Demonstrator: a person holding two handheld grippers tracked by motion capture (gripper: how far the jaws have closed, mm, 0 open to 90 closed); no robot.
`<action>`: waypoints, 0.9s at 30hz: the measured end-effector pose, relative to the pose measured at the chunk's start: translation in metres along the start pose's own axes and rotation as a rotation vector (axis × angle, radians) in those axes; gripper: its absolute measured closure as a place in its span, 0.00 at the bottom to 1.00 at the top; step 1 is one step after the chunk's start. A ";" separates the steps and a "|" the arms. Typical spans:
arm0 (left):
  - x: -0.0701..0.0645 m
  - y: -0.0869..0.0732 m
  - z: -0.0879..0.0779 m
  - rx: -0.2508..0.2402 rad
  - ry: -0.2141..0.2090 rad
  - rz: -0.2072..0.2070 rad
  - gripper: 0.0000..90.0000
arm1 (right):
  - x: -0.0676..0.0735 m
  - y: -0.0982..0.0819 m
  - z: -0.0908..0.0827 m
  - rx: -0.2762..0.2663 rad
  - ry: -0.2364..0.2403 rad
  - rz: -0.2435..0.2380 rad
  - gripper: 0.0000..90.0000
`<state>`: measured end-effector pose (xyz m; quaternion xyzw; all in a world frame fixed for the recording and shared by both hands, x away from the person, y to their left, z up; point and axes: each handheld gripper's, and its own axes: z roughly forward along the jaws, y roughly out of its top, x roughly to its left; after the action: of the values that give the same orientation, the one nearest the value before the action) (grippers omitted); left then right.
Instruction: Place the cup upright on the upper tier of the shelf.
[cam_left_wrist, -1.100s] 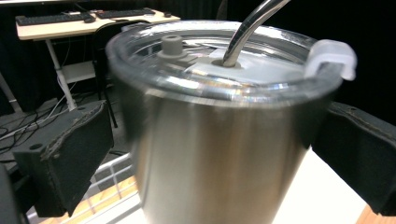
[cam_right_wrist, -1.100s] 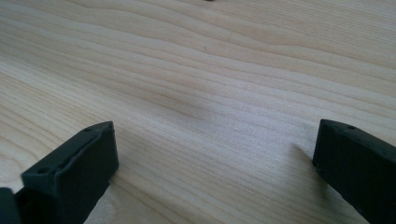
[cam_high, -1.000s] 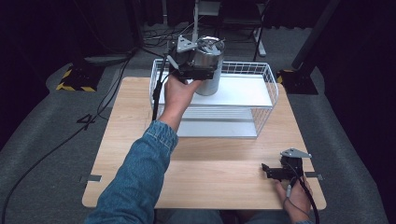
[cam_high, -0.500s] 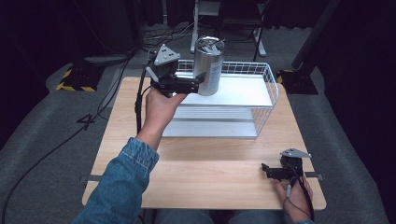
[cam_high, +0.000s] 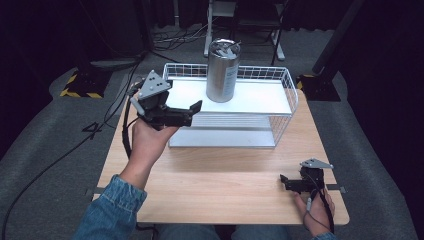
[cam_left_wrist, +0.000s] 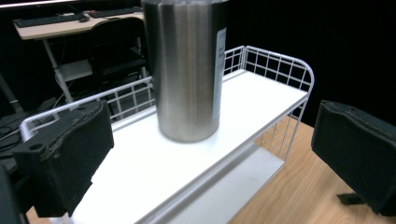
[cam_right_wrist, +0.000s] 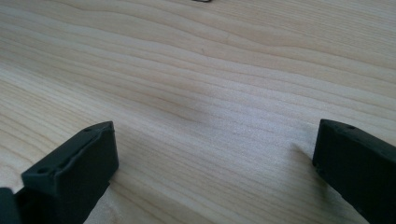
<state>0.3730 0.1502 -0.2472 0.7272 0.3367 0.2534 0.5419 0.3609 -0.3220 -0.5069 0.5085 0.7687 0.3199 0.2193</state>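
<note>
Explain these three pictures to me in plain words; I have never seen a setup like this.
A person sits at a wooden table with a hand-held two-jaw gripper in each hand. The high view looks down from above; the other two come from cameras riding on the grippers, looking along their black jaws. On the table stands a white wire rack, and a steel tumbler stands upright on its top shelf. The left gripper hovers open beside the rack, pointing at the tumbler and holding nothing. The right gripper rests low at the table's near edge, open and empty.
</note>
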 end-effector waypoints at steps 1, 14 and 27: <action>0.000 -0.003 -0.004 0.000 0.004 -0.001 0.00 | 0.000 0.000 0.000 0.000 0.000 0.000 0.00; 0.006 -0.055 -0.042 0.062 0.036 0.038 0.00 | 0.000 0.000 0.000 0.001 -0.001 0.002 0.00; 0.020 -0.116 -0.049 0.114 0.021 0.045 0.00 | 0.000 0.000 0.000 0.002 0.000 0.001 0.00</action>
<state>0.3245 0.2174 -0.3446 0.7616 0.3400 0.2535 0.4901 0.3610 -0.3217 -0.5067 0.5092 0.7687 0.3194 0.2186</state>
